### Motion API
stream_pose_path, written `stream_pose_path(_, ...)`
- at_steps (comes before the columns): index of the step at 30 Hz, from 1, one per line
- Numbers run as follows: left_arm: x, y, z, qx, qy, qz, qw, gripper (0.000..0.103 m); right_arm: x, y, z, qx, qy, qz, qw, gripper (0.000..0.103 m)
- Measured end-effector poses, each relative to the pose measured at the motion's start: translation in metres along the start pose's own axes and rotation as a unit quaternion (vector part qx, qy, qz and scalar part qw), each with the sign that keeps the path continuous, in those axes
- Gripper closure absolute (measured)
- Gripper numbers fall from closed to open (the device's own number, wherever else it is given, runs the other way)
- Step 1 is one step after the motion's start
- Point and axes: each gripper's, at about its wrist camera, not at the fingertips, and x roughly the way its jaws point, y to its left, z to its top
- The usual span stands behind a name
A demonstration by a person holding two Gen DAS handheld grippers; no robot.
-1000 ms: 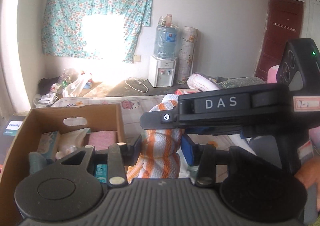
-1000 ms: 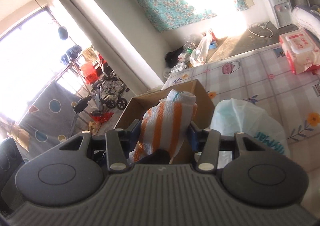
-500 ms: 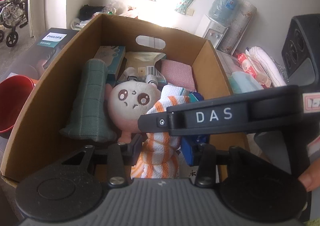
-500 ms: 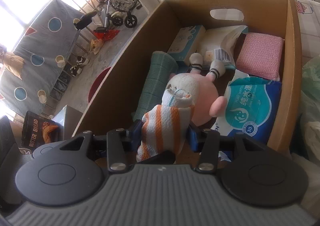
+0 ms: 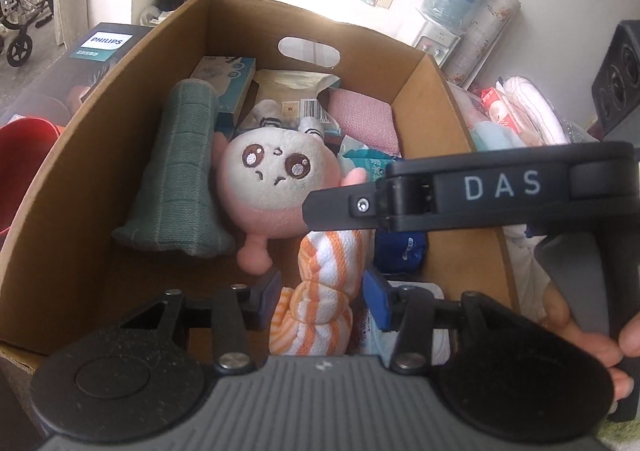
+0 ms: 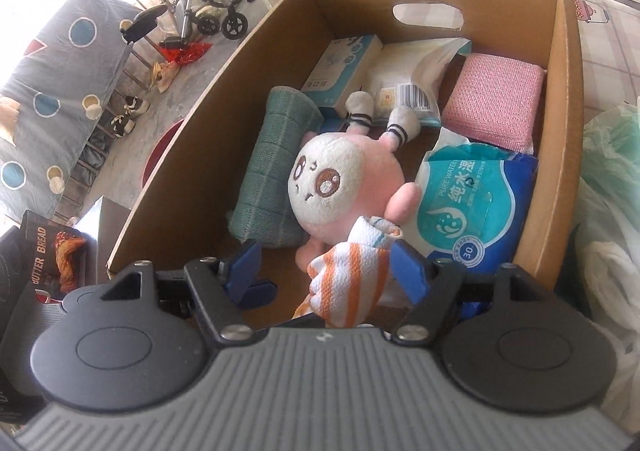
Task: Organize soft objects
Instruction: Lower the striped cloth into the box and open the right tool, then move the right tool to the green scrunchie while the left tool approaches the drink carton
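Orange-striped towel btwn opening jaws, over cardboard box

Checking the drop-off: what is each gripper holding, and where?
Nothing gripped: both grippers' jaws have just been opening around the orange-striped towel, left gripper at its knotted end, right gripper further along.

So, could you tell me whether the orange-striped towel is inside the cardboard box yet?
Inside: the rolled towel lies within the cardboard box walls beside the pink plush.
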Motion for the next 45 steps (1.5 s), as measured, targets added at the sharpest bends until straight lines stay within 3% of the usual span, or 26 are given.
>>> stream_pose_path(4, -0.010, -0.007, 0.000, 0.013, -0.019, 0.010, 0.9997, 0.044, -0.009, -0.009, 0.003, 0.021, -0.023, 0.034, 0.999, 0.025)
stream_pose_path(11, -0.027, -0.017, -0.001, 0.023, -0.043, 0.027, 0.9984, 0.040, -0.017, -0.011, 0.011, 0.041, -0.055, 0.066, 0.995, 0.022)
stream_pose_path(14, -0.031, -0.017, -0.004, 0.017, -0.044, 0.032, 0.9984, 0.040, -0.003, -0.006, 0.023, 0.034, -0.048, 0.063, 0.996, 0.022)
stream_pose_path(18, -0.038, -0.015, -0.010, 0.012, -0.046, 0.037, 0.9982, 0.040, 0.026, -0.003, 0.028, 0.015, -0.010, 0.019, 1.000, 0.022)
stream_pose_path(22, -0.044, -0.013, -0.013, 0.008, -0.049, 0.038, 0.9980, 0.040, 0.039, -0.011, 0.020, 0.036, 0.033, 0.065, 0.997, 0.021)
stream_pose_path(24, -0.045, -0.015, -0.013, 0.009, -0.050, 0.038, 0.9980, 0.039, 0.037, -0.010, 0.015, 0.037, 0.029, 0.071, 0.996, 0.021)
stream_pose_path(27, -0.047, -0.023, -0.014, 0.020, -0.056, 0.031, 0.9978, 0.038, 0.018, -0.011, 0.013, 0.033, -0.005, 0.063, 0.997, 0.021)
stream_pose_path(31, -0.055, -0.041, -0.016, 0.044, -0.078, 0.010, 0.9959, 0.033, -0.027, -0.020, 0.004, 0.055, -0.063, 0.093, 0.992, 0.021)
stream_pose_path(36, -0.059, -0.080, -0.018, 0.098, -0.099, -0.028, 0.9899, 0.025, -0.099, -0.039, -0.032, 0.069, -0.147, 0.094, 0.982, 0.020)
stream_pose_path(41, -0.056, -0.130, -0.027, 0.160, -0.108, -0.081, 0.9778, 0.015, -0.172, -0.076, -0.091, 0.091, -0.233, 0.032, 0.968, 0.018)
stream_pose_path(45, -0.048, -0.172, -0.041, 0.216, -0.099, -0.119, 0.9642, 0.015, -0.217, -0.118, -0.139, 0.126, -0.276, -0.043, 0.952, 0.017)
